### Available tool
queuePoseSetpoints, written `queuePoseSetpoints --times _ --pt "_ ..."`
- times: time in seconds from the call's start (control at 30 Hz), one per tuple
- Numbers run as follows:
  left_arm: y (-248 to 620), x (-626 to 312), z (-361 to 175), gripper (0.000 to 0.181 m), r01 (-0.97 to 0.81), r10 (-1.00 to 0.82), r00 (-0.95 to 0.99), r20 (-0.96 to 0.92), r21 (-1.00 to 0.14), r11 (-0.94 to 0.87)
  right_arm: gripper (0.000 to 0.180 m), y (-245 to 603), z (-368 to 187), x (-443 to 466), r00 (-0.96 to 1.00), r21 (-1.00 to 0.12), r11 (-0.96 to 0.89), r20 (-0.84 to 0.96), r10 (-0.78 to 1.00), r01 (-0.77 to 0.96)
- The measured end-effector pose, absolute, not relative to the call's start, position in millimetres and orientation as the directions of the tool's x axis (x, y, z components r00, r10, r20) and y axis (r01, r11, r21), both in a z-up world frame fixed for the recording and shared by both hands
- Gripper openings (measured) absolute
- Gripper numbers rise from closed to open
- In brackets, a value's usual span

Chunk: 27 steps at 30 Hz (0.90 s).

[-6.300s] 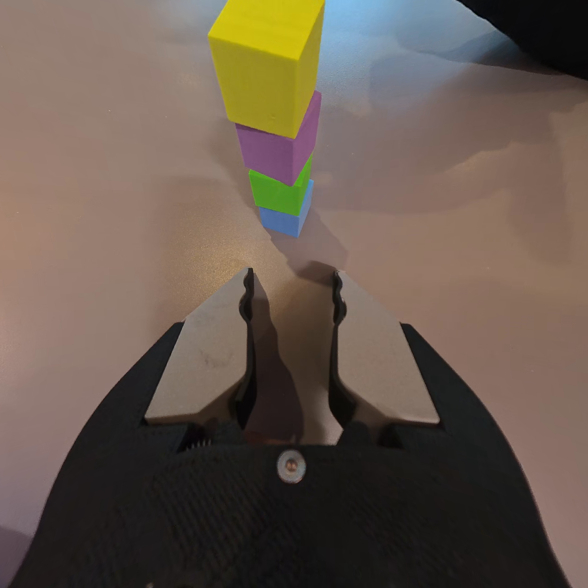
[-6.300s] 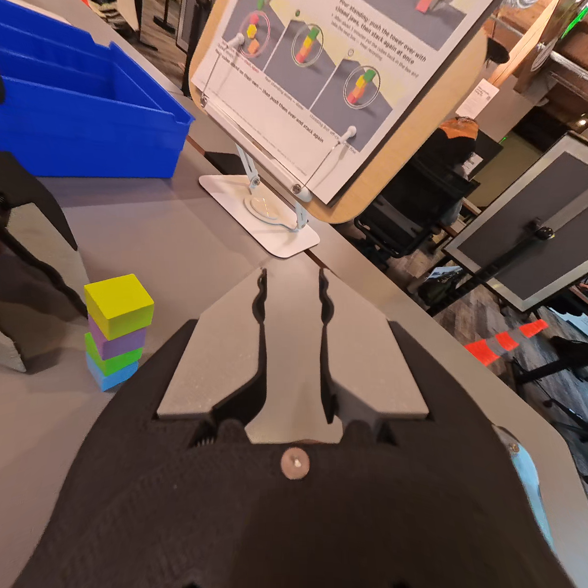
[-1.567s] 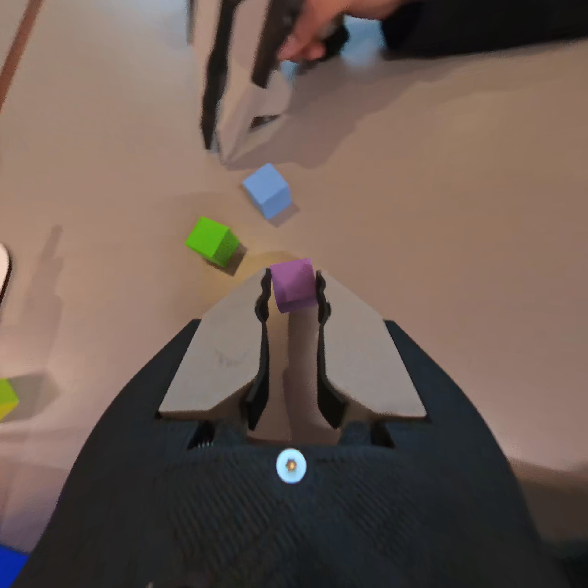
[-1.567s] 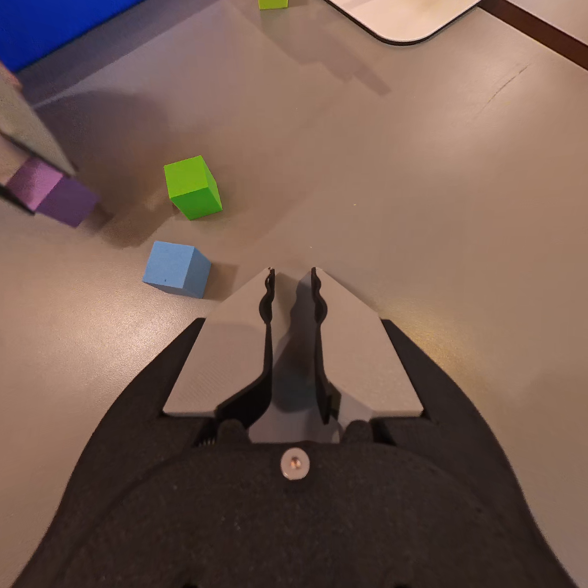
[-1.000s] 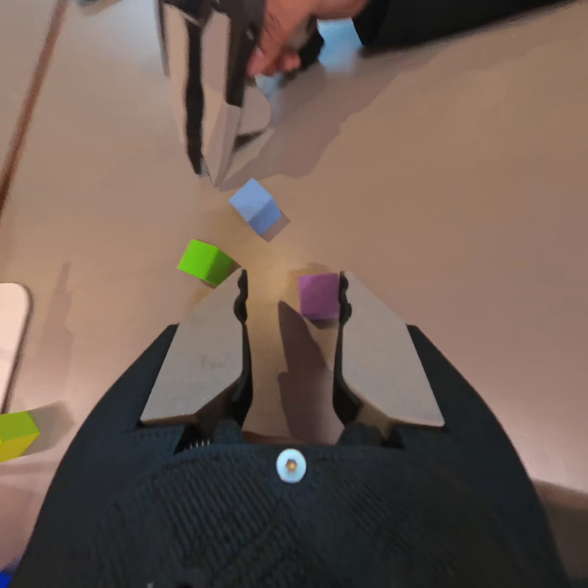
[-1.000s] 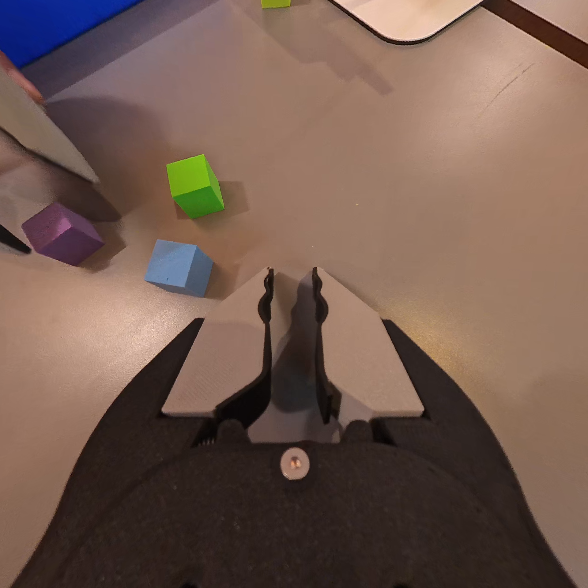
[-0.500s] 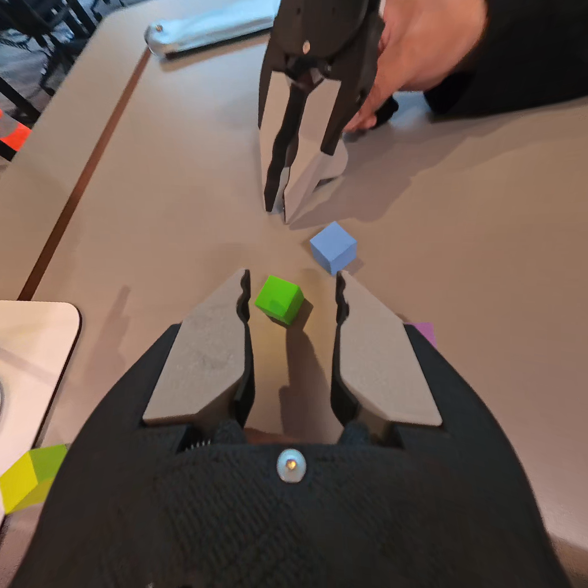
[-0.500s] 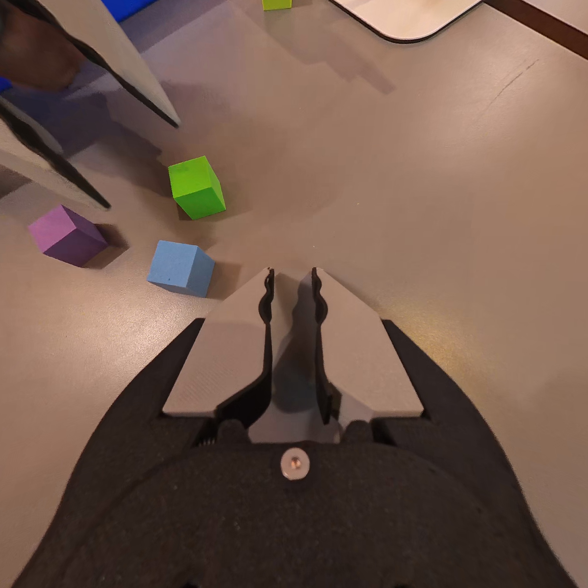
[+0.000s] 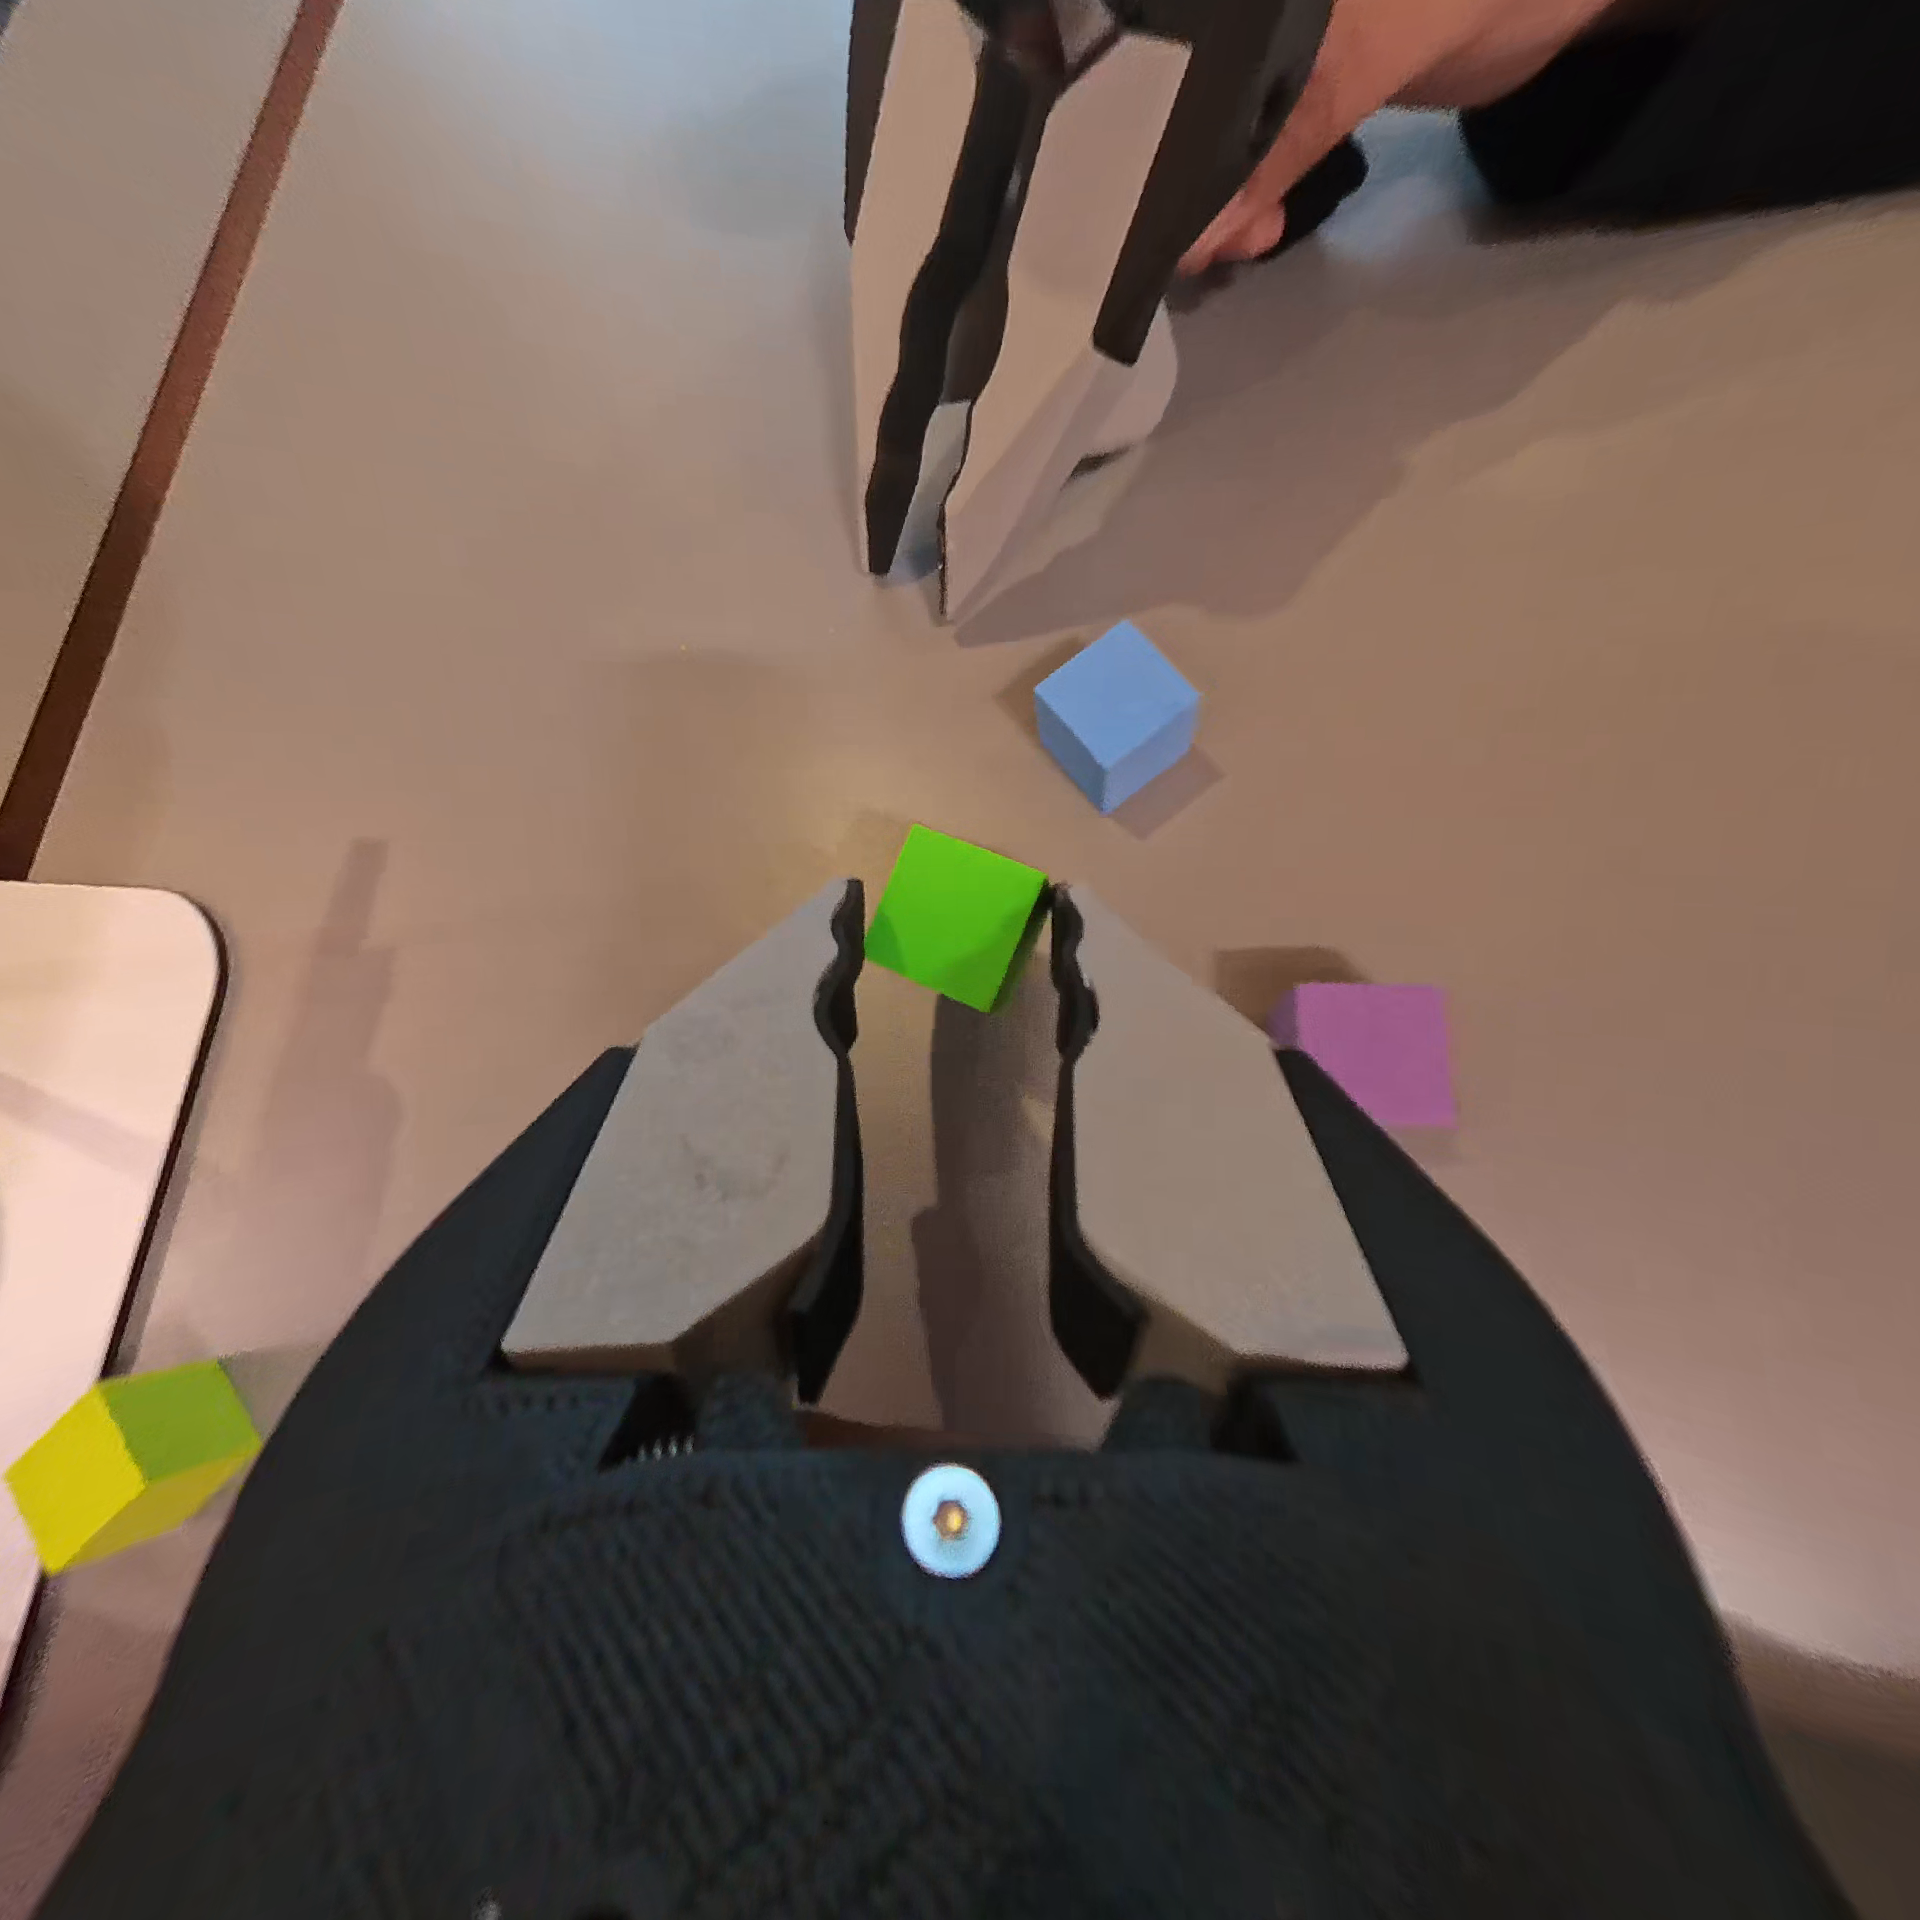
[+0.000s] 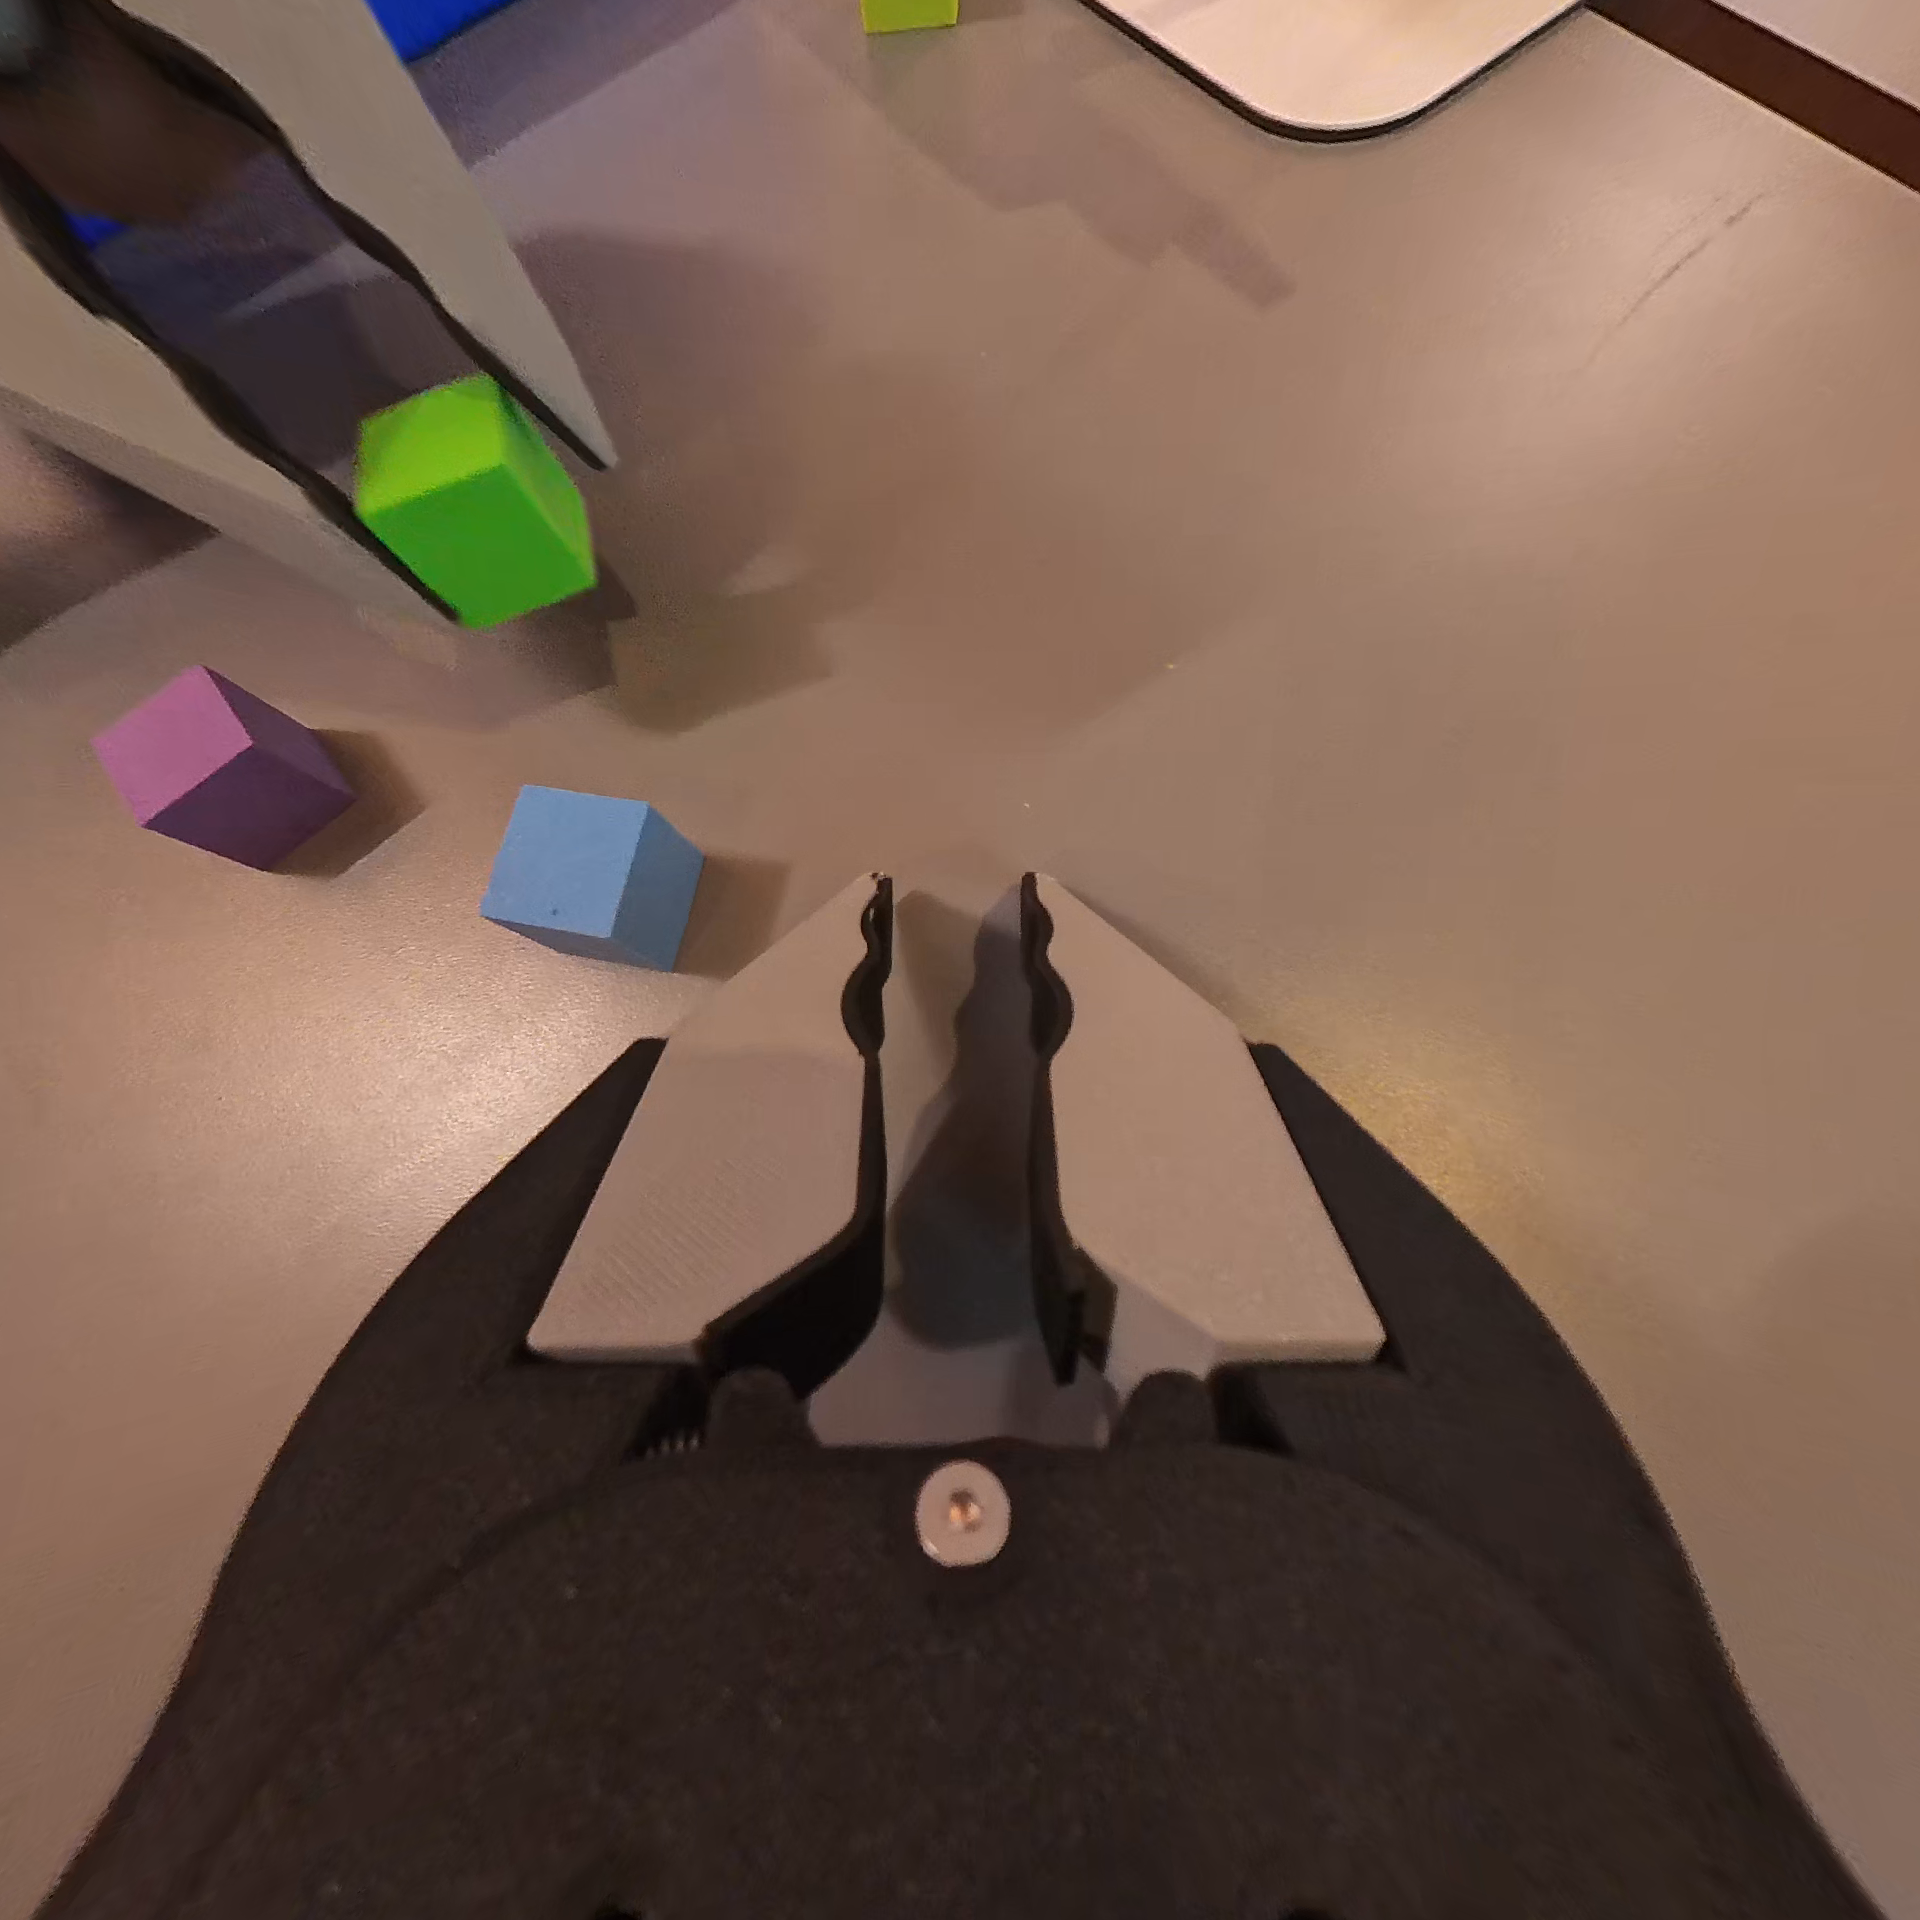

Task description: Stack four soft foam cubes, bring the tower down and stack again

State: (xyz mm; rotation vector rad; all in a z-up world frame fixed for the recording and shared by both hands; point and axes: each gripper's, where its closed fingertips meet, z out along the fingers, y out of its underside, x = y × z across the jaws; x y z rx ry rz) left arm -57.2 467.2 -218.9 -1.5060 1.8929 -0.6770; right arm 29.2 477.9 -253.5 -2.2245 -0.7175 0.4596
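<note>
Green cube (image 9: 954,943) sits between my left gripper (image 9: 954,914) fingertips, pinched and tilted on one corner, and in the right wrist view it looks just clear of the tabletop (image 10: 1351,623). My right gripper (image 10: 954,896) hangs empty over bare table, fingers a narrow gap apart. Blue cube (image 10: 590,875) lies just beside its left fingertip. Purple cube (image 10: 220,767) rests farther left, apart from the blue one. Yellow cube (image 9: 125,1460) sits well off, against the corner of a white stand base (image 9: 94,1091). A brown seam (image 9: 166,416) runs beyond it.
</note>
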Motion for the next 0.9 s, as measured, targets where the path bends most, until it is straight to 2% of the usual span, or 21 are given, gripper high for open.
queuePoseSetpoints --times 0.17,0.37,0.63,0.9 --pt "450.3 -70.9 -209.5 0.034 -0.662 -0.994 -0.07 -0.08 -0.742 0.106 0.023 477.7 -253.6 28.9 0.78 -0.743 -0.567 -0.098 0.618 0.356" --pt "445.4 -83.5 -202.4 0.034 -0.661 -0.986 0.164 0.017 -0.741 -0.122 0.022 477.4 -253.8 28.0 0.778 -0.743 -0.567 -0.101 0.62 0.355" --pt "414.5 -89.8 -207.2 0.033 -0.771 -0.987 0.088 -0.132 -0.637 0.016 0.022 477.0 -253.9 27.6 0.778 -0.743 -0.567 -0.1 0.62 0.356" --pt "414.6 -90.6 -217.8 0.033 -0.771 -0.988 0.127 -0.092 -0.636 -0.04 0.022 477.0 -253.8 27.7 0.777 -0.743 -0.57 -0.109 0.62 0.351"
